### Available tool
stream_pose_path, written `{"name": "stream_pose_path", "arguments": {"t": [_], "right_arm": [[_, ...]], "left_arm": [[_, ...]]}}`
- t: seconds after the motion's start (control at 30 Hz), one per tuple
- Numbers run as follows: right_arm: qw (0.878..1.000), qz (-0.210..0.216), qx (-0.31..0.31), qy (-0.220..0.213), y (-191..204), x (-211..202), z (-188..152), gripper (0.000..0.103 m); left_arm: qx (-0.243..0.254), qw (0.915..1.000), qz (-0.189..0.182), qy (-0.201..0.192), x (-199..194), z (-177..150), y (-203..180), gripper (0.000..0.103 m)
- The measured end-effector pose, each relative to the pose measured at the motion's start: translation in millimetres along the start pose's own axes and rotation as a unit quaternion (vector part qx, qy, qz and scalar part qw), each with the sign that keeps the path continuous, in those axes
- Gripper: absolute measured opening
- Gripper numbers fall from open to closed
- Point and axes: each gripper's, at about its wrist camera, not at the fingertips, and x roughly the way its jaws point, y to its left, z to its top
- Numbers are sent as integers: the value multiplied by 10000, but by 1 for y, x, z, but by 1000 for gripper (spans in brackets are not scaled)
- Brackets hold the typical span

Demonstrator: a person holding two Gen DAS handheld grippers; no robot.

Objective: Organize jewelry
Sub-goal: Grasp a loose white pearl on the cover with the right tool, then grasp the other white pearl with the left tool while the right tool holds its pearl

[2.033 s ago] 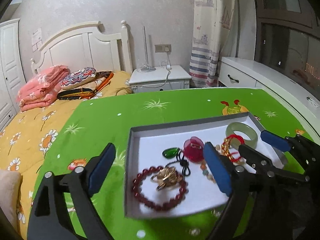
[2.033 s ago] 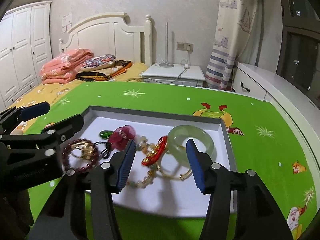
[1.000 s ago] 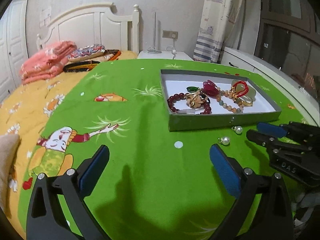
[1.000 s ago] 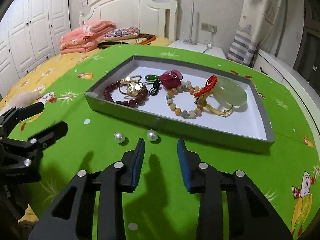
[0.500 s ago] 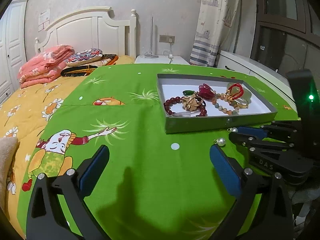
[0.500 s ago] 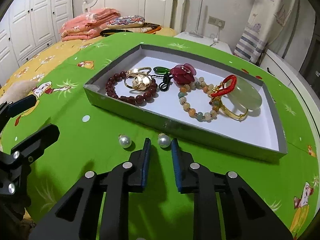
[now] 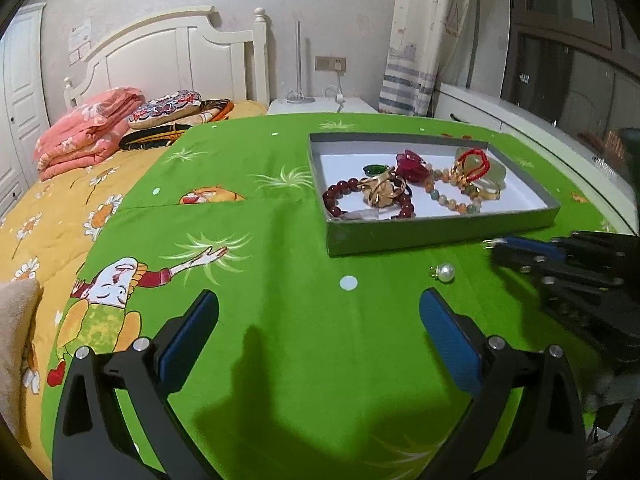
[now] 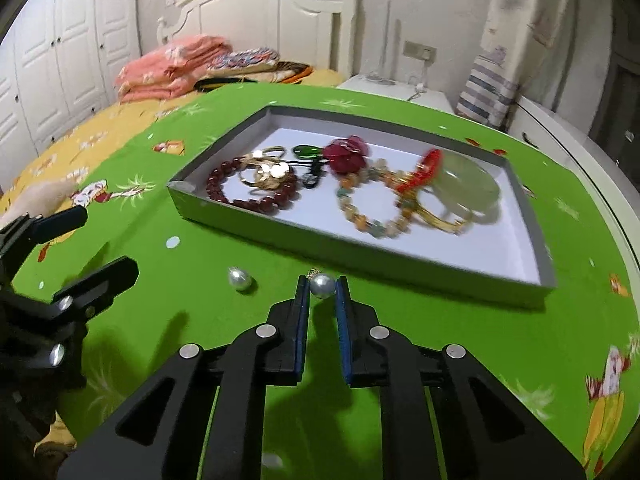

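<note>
Now the right gripper pinches a pearl earring, gold hook pointing far-left; left gripper gapes wide, holding nothing.

Right gripper: low over the counter, jaws nearly closed, blue pads pinching a pearl at the tips. Left gripper: jaws spread wide, holding nothing, level above the counter, pointing forward, to the left of the right gripper.
</note>
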Motion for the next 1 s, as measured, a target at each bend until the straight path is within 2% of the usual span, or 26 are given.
{"name": "stream_pose_path", "arguments": {"t": [0.17,0.37,0.47,0.57,0.73,1.0], "right_arm": [[9992,-62,329,-206,-25,-21,-17,14],[9977,-283,426,-436,-47,-42,-31,14],[9971,-351,524,-434,-61,-42,-37,14],[9966,-301,636,-433,-68,-42,-41,14],[9969,-325,551,-458,-64,-41,-42,14],[9967,-208,613,-482,-66,-41,-44,14]], "left_arm": [[-54,10000,73,15,0,0,2,97],[26,9996,284,-27,-3,4,-6,97],[-153,9999,-39,38,-6,7,-12,97],[41,10000,-76,-6,-8,11,-30,97],[252,9993,-189,176,0,16,-52,87],[342,9973,-306,565,26,21,-68,60]]}}
